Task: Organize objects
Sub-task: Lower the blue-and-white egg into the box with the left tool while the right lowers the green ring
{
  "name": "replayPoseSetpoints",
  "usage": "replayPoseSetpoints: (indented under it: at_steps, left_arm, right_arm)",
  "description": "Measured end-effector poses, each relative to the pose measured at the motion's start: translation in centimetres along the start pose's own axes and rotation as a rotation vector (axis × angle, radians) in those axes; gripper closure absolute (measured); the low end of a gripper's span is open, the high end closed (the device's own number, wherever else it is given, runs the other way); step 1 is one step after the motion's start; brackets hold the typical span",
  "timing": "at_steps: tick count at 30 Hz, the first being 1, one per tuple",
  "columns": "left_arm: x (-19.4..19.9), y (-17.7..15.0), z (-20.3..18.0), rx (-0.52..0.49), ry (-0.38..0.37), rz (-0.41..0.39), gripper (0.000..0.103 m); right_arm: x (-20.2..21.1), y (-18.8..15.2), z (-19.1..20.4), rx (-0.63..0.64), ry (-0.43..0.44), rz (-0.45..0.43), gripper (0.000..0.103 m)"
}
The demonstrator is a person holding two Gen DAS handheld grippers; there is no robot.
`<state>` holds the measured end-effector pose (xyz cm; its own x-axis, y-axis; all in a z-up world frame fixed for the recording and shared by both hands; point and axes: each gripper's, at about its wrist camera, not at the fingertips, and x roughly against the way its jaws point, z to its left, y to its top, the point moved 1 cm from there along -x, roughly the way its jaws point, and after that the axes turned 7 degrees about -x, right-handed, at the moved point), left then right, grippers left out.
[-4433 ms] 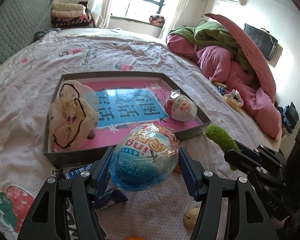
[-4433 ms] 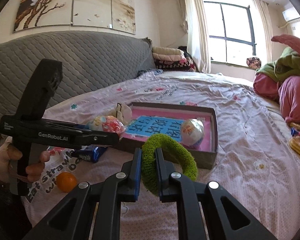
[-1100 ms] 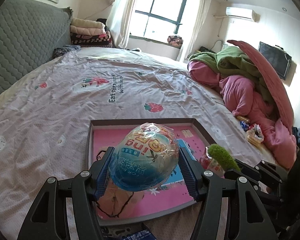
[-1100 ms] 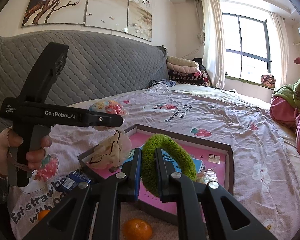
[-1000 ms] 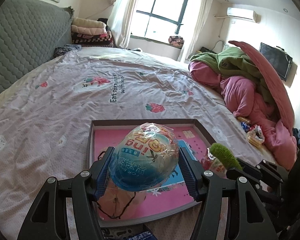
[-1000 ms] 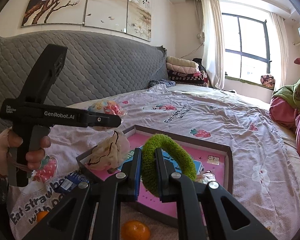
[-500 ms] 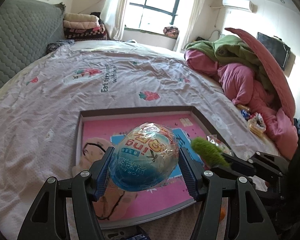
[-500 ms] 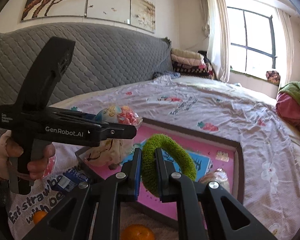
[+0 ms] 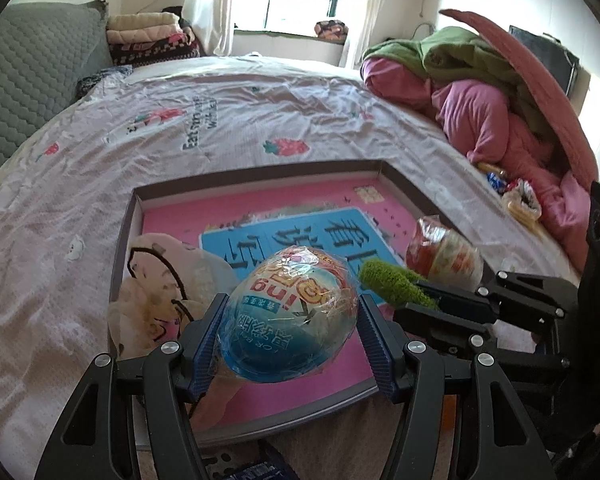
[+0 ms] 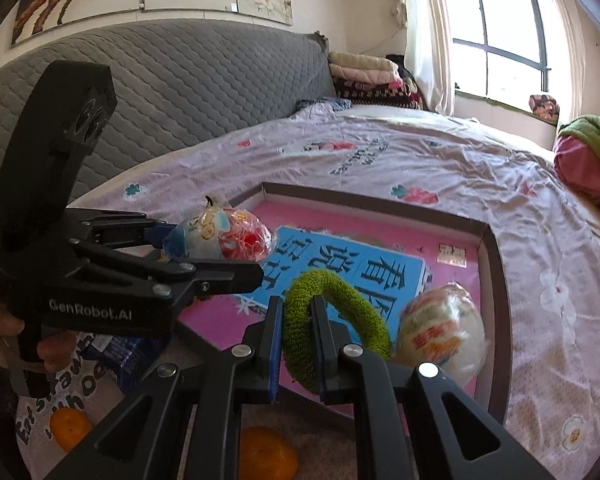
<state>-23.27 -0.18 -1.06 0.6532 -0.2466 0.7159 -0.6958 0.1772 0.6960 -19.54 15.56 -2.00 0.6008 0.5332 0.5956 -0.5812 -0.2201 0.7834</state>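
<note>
The left gripper (image 9: 287, 330) is clamped on a blue foil-wrapped toy egg (image 9: 288, 316), with one blue-padded finger pressed to each side of the egg. The egg is held above the near part of a shallow cardboard tray (image 9: 256, 172), which rests on a bed sheet (image 9: 220, 120) printed with strawberries. The tray floor is pink and carries a blue panel with large Chinese characters (image 9: 300, 236). In the left part of the tray lies a cream plush toy with black cord outlines (image 9: 156, 292), partly hidden behind the egg and the left finger. The right gripper (image 10: 296, 312) is closed on a green fuzzy ring (image 10: 340, 300), pinching the ring band between its two fingers; the ring hangs over the near edge of the tray. A second wrapped egg, white with red and orange print (image 10: 444, 332), lies in the right near corner of the tray, just beside the ring. In the right wrist view the left gripper enters from the left, gripped by a hand (image 10: 4, 328) at its handle. Two oranges (image 10: 266, 456) lie on the sheet in front of the tray, and a blue snack packet (image 10: 120, 356) lies near the tray's left front corner. A pile of pink and green bedding (image 9: 480, 92) occupies the far right of the bed.
</note>
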Motion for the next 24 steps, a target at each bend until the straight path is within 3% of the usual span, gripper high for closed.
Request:
replayPoseSetpoints:
  at_steps: [24]
  left_arm:
    - [-2.3, -1.2, -1.5, -0.057, -0.013, 0.1, 0.038]
  right_arm:
    - [-1.2, -1.0, -2.0, -0.099, -0.022, 0.096, 0.089]
